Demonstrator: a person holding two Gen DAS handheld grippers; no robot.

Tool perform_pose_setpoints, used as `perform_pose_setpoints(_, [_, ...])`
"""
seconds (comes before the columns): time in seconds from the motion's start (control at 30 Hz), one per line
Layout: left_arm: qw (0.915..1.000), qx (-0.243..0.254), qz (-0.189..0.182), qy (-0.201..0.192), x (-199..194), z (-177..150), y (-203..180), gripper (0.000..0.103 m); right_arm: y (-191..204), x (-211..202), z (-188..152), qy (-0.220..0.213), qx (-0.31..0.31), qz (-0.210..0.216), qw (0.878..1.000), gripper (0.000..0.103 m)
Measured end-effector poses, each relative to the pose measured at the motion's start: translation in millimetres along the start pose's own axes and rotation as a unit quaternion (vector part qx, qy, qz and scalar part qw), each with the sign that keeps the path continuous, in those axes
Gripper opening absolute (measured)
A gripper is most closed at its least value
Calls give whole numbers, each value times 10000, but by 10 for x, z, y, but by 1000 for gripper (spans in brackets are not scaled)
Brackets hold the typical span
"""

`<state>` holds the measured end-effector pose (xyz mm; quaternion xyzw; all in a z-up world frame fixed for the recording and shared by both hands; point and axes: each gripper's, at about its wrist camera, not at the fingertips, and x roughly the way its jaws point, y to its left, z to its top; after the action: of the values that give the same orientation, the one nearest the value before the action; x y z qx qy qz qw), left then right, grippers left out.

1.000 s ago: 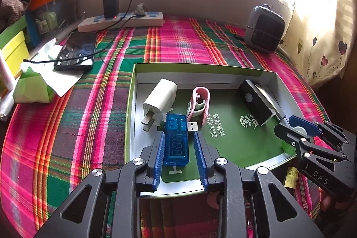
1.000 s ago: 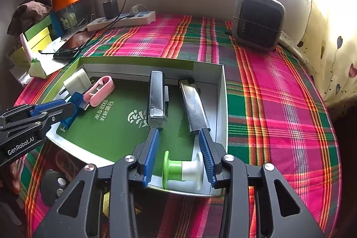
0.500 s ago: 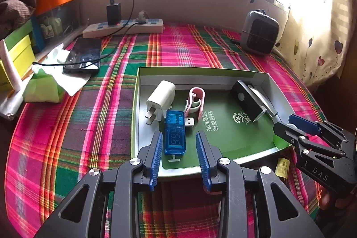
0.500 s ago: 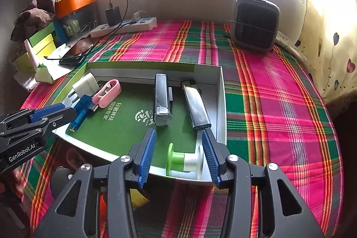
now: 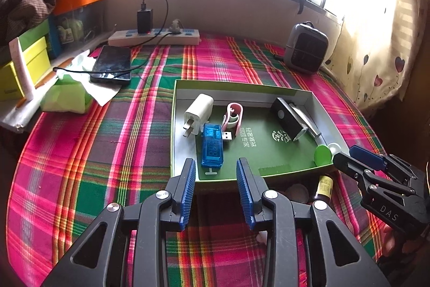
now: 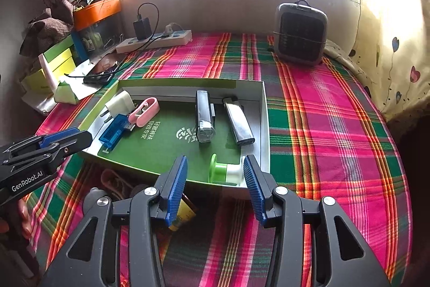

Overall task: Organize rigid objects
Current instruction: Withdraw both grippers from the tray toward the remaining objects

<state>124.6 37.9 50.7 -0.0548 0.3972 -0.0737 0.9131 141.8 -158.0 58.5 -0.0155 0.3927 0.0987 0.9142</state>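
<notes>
A shallow green tray (image 5: pixel 242 84) lies on the plaid cloth. It holds a white plug (image 5: pixel 199 111), a pink clip (image 5: pixel 234 117), a blue USB tester (image 5: pixel 212 145), a black torch (image 5: pixel 287 118), a silver lighter (image 5: pixel 305 118) and a green-and-white spool (image 5: pixel 323 153). My left gripper (image 5: pixel 215 166) hovers open just behind the tester, with its pads clear of it. In the right wrist view, my right gripper (image 6: pixel 215 162) hangs open over the tray's near right corner (image 6: pixel 264 125). The spool (image 6: pixel 225 172) lies between and below its pads, untouched.
A small yellow-labelled bottle (image 5: pixel 324 186) sits under the tray's front edge. Behind the tray are a power strip (image 5: pixel 156 36), a phone (image 5: pixel 113 66) on its cable and a grey heater (image 5: pixel 306 50). Tissues (image 5: pixel 67 96) and boxes crowd the left edge.
Both grippers have drawn back and upward from the tray, and their jaws stand wider. The blue tester and the spool stay where they lay in the tray.
</notes>
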Motion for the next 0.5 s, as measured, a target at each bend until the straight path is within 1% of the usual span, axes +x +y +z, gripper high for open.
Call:
perform_pose_setpoints(0.13, [9999,-86,-54,-37,-102,-82,44,31,12,-108,-77,-4,79,-13,10000,46])
perform_pose_setpoints(0.27, [9998,-188,-102,-34,-176,-173,98,31,47,-185,-171,11,257,151,9996,50])
perform_pose_setpoints(0.5, [9996,-253,-133,-6,-252,-302,178,31,219,-125,-258,134,273,277,9992,51])
